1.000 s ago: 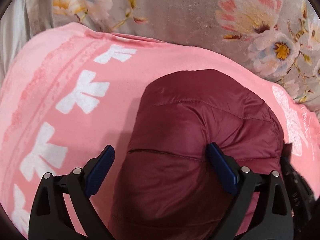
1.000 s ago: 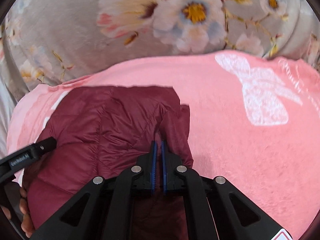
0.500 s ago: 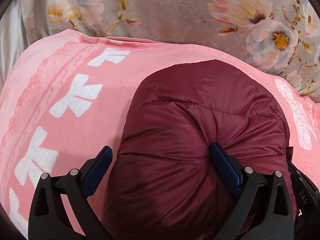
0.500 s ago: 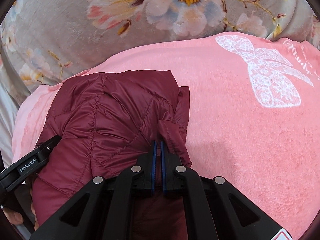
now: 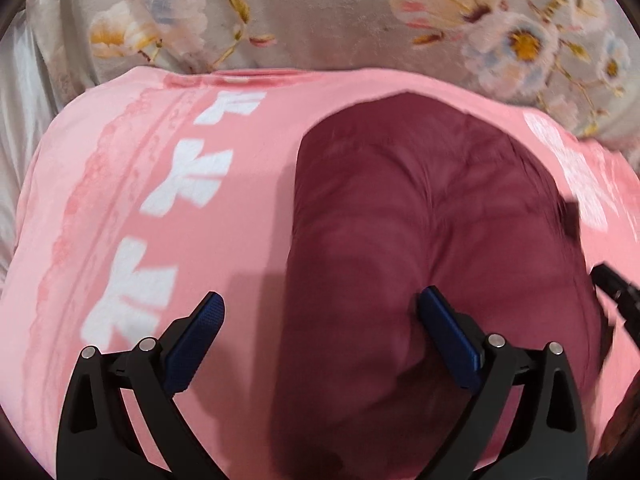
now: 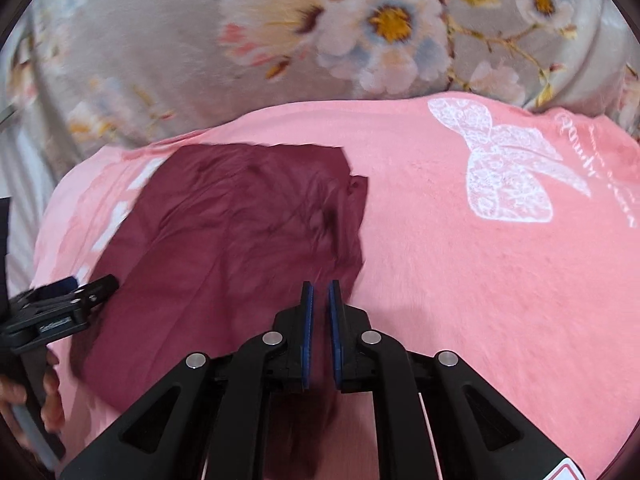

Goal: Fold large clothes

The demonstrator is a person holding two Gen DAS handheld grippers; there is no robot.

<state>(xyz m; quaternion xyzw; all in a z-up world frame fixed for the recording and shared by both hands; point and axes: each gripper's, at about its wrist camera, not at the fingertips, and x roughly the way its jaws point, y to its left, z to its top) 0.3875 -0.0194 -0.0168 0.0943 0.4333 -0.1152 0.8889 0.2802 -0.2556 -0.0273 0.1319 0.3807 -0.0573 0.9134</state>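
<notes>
A maroon quilted jacket (image 5: 420, 240) lies folded in a compact bundle on a pink blanket (image 5: 120, 200). My left gripper (image 5: 320, 312) is open wide at the bundle's near left part. Its right finger (image 5: 444, 328) rests against the padded fabric and its left finger (image 5: 196, 336) hangs over the blanket. In the right wrist view the jacket (image 6: 240, 232) lies flat. My right gripper (image 6: 320, 288) sits at its near right edge, its jaws opening with a narrow gap and no fabric pinched between the pads. The left gripper (image 6: 60, 308) shows at the jacket's left side.
The pink blanket (image 6: 480, 280) carries white bow prints and a lace butterfly print (image 6: 508, 176). Behind it lies grey floral bedding (image 6: 320, 32). A person's hand (image 6: 24, 396) holds the left tool at the lower left. The right gripper's tip (image 5: 616, 292) shows at the edge.
The right jaws have parted slightly and let go of the jacket's fold, which now lies flatter. Both grippers have drawn back a little from the bundle.
</notes>
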